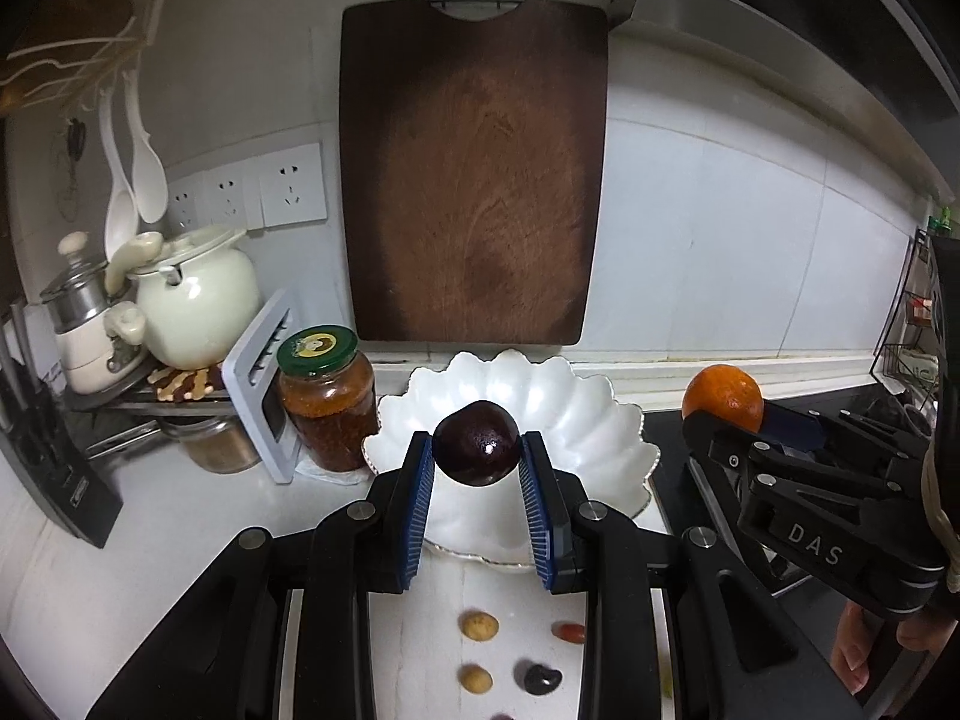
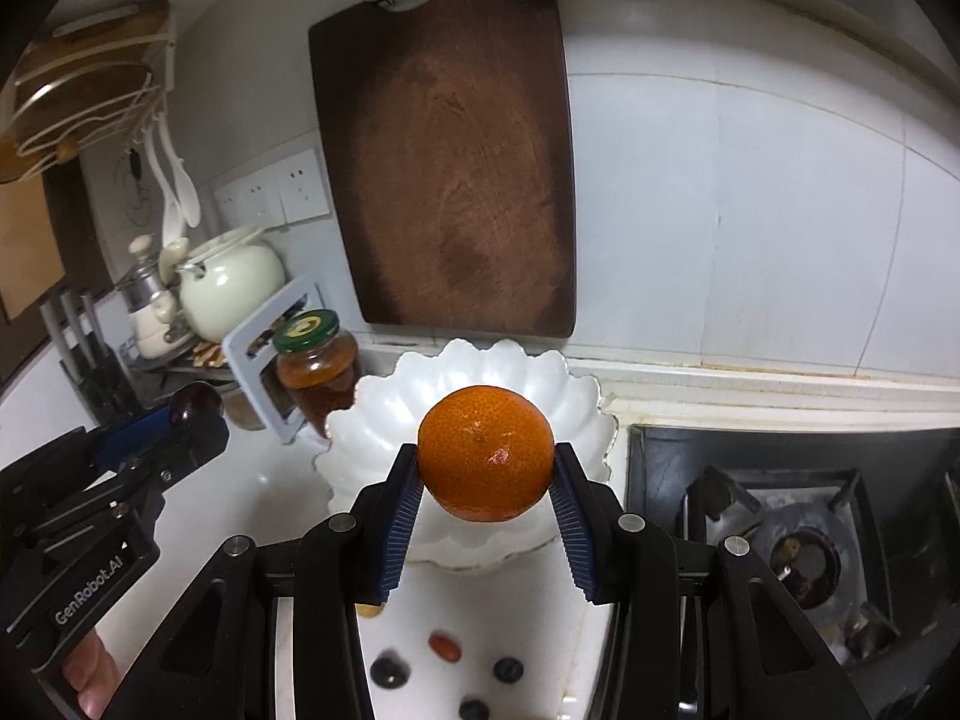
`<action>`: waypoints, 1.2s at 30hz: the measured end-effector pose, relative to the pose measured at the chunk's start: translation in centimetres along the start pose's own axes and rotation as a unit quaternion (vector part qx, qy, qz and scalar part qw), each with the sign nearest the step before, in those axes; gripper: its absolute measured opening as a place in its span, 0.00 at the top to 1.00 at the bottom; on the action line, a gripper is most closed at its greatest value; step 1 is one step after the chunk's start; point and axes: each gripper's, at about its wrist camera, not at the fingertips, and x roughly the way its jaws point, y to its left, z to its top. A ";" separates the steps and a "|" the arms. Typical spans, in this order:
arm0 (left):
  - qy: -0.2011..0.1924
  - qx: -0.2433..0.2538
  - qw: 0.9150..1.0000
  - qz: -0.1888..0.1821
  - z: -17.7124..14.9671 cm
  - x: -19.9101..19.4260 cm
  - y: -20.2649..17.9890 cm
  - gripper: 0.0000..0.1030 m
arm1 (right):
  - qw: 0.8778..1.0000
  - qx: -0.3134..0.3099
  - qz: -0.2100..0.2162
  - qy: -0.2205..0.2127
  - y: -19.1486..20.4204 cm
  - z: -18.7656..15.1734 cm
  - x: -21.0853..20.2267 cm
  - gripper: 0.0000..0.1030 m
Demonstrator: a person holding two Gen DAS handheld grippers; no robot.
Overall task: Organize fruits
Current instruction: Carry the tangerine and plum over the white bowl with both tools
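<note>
My left gripper [image 1: 477, 450] is shut on a dark purple plum [image 1: 477, 443], held in the air just in front of a white scalloped bowl [image 1: 594, 438] that looks empty. My right gripper [image 2: 486, 468] is shut on an orange [image 2: 486, 455], also raised before the same bowl [image 2: 372, 420]. In the left wrist view the right gripper with the orange [image 1: 723, 393] shows at the right; in the right wrist view the left gripper with the plum [image 2: 195, 403] shows at the left. Several small fruits lie on the white counter below: a yellowish one [image 1: 479, 626], a red one [image 2: 445, 646], dark ones [image 2: 389, 672].
A large wooden cutting board [image 1: 474, 180] leans on the tiled wall behind the bowl. A green-lidded jar [image 1: 327, 399] and a white rack [image 1: 258, 384] stand left of the bowl, with a cream pot [image 1: 192, 306] beyond. A gas stove [image 2: 798, 540] lies to the right.
</note>
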 end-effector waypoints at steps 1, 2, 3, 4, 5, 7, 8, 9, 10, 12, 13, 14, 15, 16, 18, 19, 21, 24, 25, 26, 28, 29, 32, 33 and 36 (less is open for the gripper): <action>0.003 0.000 1.000 0.000 0.2 0.4 0.1 0.72 | 1.000 0.000 -0.001 0.002 0.0 0.2 0.3 0.57; 0.008 -0.001 1.000 -0.003 0.4 1.0 0.3 0.72 | 1.000 -0.001 -0.004 0.006 0.1 0.4 0.7 0.57; 0.012 0.000 1.000 -0.007 0.6 1.5 0.5 0.72 | 1.000 -0.002 -0.005 0.009 0.1 0.6 1.2 0.57; 0.015 0.000 1.000 -0.011 0.8 2.0 0.6 0.72 | 1.000 -0.003 -0.006 0.012 0.2 0.8 1.6 0.57; 0.018 -0.001 1.000 -0.012 1.0 2.4 0.7 0.72 | 1.000 -0.004 -0.007 0.017 0.2 1.0 2.2 0.57; 0.026 0.000 1.000 -0.012 1.3 3.4 1.0 0.72 | 1.000 -0.004 -0.007 0.025 0.2 1.4 3.2 0.57; 0.030 0.001 0.999 -0.012 1.5 3.9 1.0 0.72 | 0.999 -0.004 -0.007 0.031 0.2 1.6 3.9 0.57; 0.034 0.003 0.999 -0.011 1.7 4.4 1.1 0.72 | 0.999 -0.004 -0.008 0.035 0.2 1.7 4.3 0.57; 0.037 0.004 0.999 -0.011 1.8 4.7 1.2 0.72 | 0.999 -0.002 -0.009 0.042 0.2 1.8 5.0 0.57; 0.047 0.006 0.999 -0.009 2.2 5.9 1.4 0.72 | 0.999 0.003 -0.008 0.054 0.0 2.2 6.2 0.57; 0.052 0.005 0.999 -0.010 2.4 6.3 1.5 0.72 | 0.998 0.004 -0.009 0.058 0.1 2.2 6.7 0.57; 0.056 0.005 0.998 -0.012 2.5 6.8 1.5 0.72 | 0.998 0.006 -0.009 0.065 0.0 2.3 7.3 0.57; 0.063 0.004 0.998 -0.013 2.7 7.5 1.6 0.72 | 0.997 0.006 -0.010 0.071 -0.1 2.4 7.9 0.57; 0.067 0.004 0.998 -0.011 2.8 8.0 1.7 0.72 | 0.997 0.006 -0.013 0.073 -0.1 2.5 8.3 0.57; 0.077 0.003 0.997 -0.011 2.8 9.0 2.1 0.72 | 0.997 0.006 -0.018 0.079 -0.2 2.6 9.3 0.57; 0.082 0.002 0.997 -0.011 2.8 9.5 2.2 0.72 | 0.996 0.006 -0.019 0.083 -0.1 2.6 9.8 0.57; 0.092 0.000 0.996 -0.010 2.8 10.5 2.6 0.72 | 0.996 0.005 -0.021 0.091 -0.2 2.7 10.6 0.57; 0.110 -0.003 0.994 -0.010 2.8 12.3 3.1 0.72 | 0.994 0.001 -0.018 0.110 -0.2 2.9 12.2 0.57; 0.116 -0.003 0.993 -0.011 2.7 13.0 3.2 0.72 | 0.993 0.002 -0.017 0.114 -0.3 2.9 12.5 0.57; 0.122 -0.002 0.992 -0.010 2.7 13.5 3.4 0.72 | 0.993 0.003 -0.018 0.120 -0.3 3.0 13.0 0.57; 0.133 -0.001 0.991 -0.010 2.6 14.5 3.3 0.72 | 0.991 0.004 -0.020 0.135 -0.3 3.0 13.9 0.57; 0.140 0.000 0.990 -0.009 2.6 15.2 3.3 0.72 | 0.989 0.004 -0.023 0.143 -0.3 3.1 14.4 0.57; 0.157 0.002 0.988 -0.006 2.5 16.9 3.3 0.72 | 0.987 0.001 -0.028 0.160 -0.4 3.0 16.0 0.57; 0.162 0.002 0.987 -0.006 2.4 17.3 3.3 0.72 | 0.986 0.001 -0.029 0.165 -0.5 3.0 16.5 0.57; 0.176 0.004 0.984 -0.006 2.2 18.7 3.1 0.72 | 0.983 0.003 -0.030 0.181 -0.8 2.8 17.9 0.57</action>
